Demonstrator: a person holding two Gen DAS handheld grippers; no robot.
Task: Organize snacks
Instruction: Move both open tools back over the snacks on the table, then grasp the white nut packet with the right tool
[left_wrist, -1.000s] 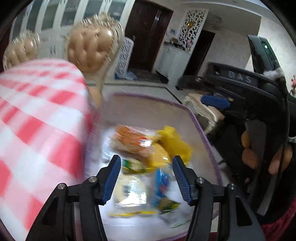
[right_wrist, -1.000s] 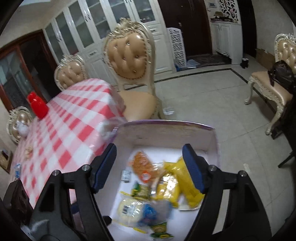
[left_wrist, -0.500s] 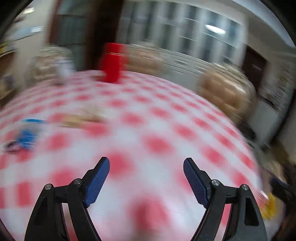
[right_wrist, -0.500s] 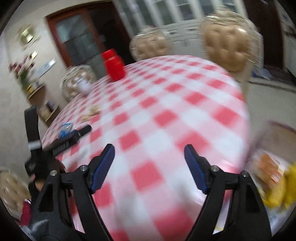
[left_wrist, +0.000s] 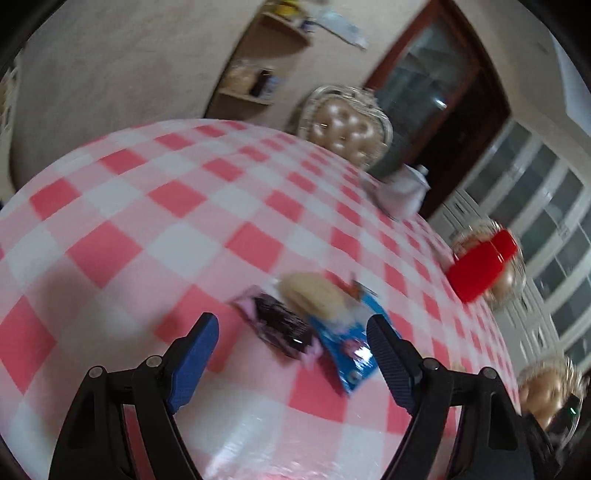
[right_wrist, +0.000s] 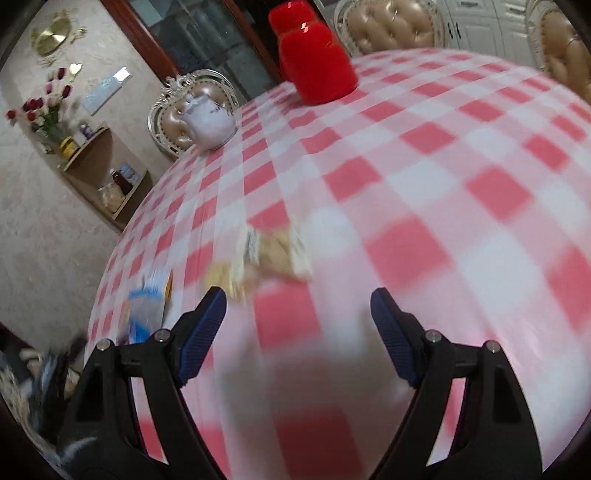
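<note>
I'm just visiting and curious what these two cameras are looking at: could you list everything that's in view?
Tablecloth: one, pink-and-white checked, covering the table.
Snack packets: at least three, blurred; a pale biscuit pack, a pink-and-dark packet and a blue packet, overlapping ahead of the left gripper.
Red container: one, at the table's far side.
White teapot: one, near the table's far edge.
Chairs: several, beige tufted backs, around the table.
Corner shelf: one, wooden, holding jars.
Flowers: one bunch, red and white, above the shelf.
Left gripper: black, blue fingers, open, empty.
Right gripper: same, open, empty.
</note>
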